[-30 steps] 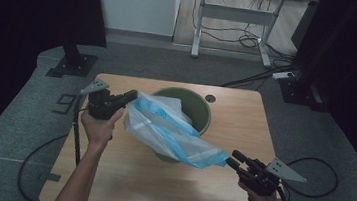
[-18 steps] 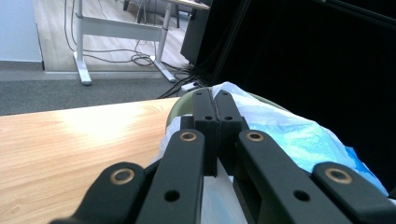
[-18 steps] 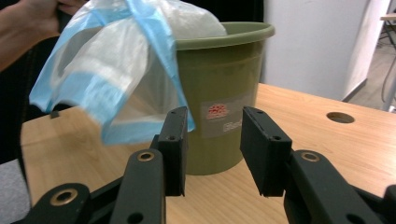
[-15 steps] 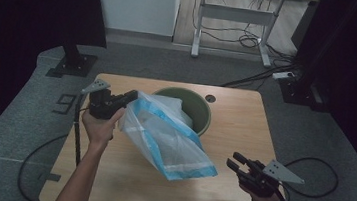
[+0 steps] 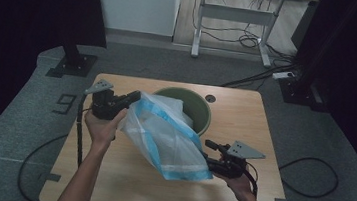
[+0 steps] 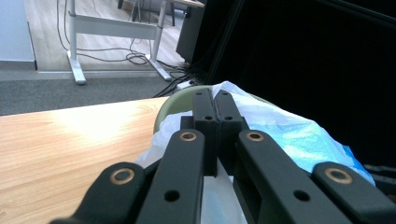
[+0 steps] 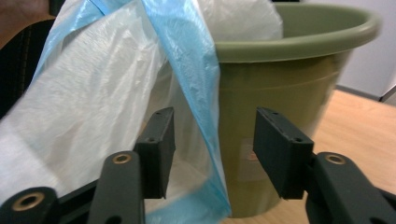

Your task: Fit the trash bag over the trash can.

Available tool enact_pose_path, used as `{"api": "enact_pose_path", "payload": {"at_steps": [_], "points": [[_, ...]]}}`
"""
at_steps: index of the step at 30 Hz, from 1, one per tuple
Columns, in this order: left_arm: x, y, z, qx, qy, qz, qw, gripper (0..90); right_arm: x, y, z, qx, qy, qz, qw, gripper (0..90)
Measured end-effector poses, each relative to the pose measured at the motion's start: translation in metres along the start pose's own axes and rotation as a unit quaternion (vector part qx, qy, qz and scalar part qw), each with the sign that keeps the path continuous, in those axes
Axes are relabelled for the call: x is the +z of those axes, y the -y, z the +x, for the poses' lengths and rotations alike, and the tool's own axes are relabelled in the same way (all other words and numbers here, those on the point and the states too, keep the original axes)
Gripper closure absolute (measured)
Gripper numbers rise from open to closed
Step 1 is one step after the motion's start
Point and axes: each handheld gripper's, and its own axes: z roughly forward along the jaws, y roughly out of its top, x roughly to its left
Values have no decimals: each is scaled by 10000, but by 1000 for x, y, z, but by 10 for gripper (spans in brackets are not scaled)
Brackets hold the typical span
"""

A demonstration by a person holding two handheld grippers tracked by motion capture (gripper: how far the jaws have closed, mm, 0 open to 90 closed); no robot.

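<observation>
Here we see a wooden tabletop (image 5: 107,183) on grey carpet (image 5: 7,128); left gripper (image 5: 131,97) fingers clamp the plastic bag (image 5: 162,139), while right gripper (image 5: 207,151) fingers, just opening, straddle its blue edge unpressed.

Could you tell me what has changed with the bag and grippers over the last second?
The right gripper let go of the plastic bag, its jaws opening, then moved back up to the bag's hanging edge. The left gripper stayed shut on the bag, and the green pot stayed put.
</observation>
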Motion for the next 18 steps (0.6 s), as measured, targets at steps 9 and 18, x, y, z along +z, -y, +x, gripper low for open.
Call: {"api": "enact_pose_path", "payload": {"at_steps": [9, 18], "points": [[-6, 0, 0, 56, 118, -15, 9999, 900, 9, -2, -2, -226, 348, 199, 9989, 863], [-2, -3, 3, 257, 162, 138, 9994, 900, -5, -49, -42, -165, 1313, -10, 9912, 878]]}}
